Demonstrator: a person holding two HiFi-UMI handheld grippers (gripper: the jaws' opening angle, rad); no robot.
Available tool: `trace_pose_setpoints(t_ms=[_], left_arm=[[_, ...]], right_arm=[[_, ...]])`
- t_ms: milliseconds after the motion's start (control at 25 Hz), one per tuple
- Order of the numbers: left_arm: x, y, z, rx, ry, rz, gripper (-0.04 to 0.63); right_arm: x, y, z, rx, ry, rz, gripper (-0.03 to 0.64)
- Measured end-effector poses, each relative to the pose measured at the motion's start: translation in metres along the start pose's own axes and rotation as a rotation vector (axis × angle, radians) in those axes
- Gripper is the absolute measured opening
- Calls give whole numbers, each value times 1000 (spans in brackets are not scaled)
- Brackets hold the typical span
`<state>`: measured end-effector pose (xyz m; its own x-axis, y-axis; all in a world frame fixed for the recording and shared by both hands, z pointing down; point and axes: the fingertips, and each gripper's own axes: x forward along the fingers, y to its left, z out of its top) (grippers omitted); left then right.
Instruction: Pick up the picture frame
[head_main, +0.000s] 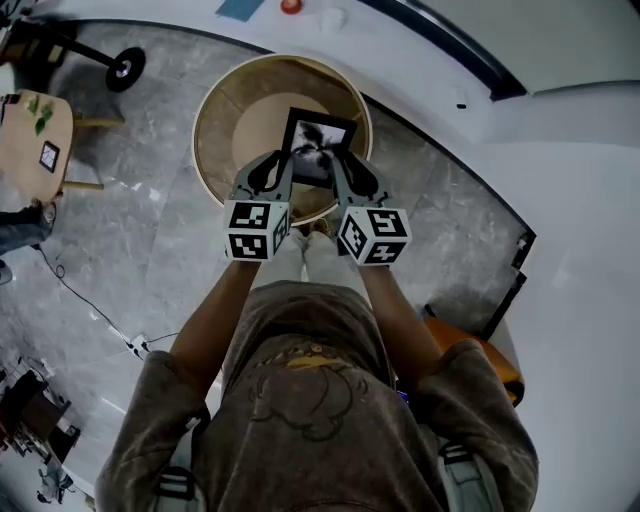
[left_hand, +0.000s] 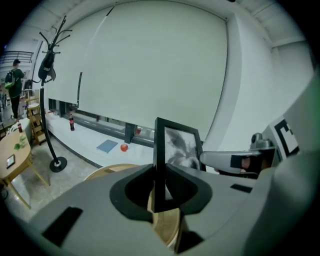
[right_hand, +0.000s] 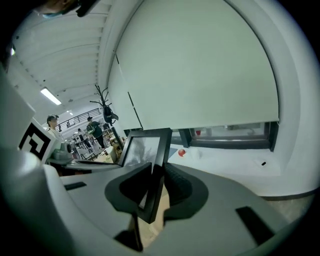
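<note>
A black picture frame (head_main: 318, 148) with a grey print hangs in the air above the round wooden table (head_main: 225, 110). My left gripper (head_main: 278, 170) is shut on the frame's left edge and my right gripper (head_main: 352, 172) is shut on its right edge. In the left gripper view the frame (left_hand: 175, 147) stands upright with its side bar pinched between the jaws of the left gripper (left_hand: 160, 185). The right gripper view shows the frame (right_hand: 145, 147) tilted, with its side bar clamped by the right gripper (right_hand: 156, 187).
A small wooden side table (head_main: 30, 130) and a coat stand's base (head_main: 125, 68) sit at the left. A red ball (head_main: 291, 6) and a blue sheet (head_main: 238, 8) lie on the white ledge beyond. An orange object (head_main: 490, 350) lies at my right.
</note>
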<state>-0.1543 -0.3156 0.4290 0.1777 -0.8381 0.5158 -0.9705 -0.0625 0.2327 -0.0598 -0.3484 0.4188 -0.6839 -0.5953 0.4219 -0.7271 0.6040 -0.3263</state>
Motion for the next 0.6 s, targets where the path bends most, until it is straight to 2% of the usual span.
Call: trace_pose_setpoints(t_ms=[200, 600], left_arm=[[-37, -15, 41, 22, -79, 22, 84], [-88, -27, 99, 53, -209, 48, 84]], right_arm=[[-30, 24, 47, -65, -81, 30, 91], [-70, 65, 107, -165, -207, 85, 89]])
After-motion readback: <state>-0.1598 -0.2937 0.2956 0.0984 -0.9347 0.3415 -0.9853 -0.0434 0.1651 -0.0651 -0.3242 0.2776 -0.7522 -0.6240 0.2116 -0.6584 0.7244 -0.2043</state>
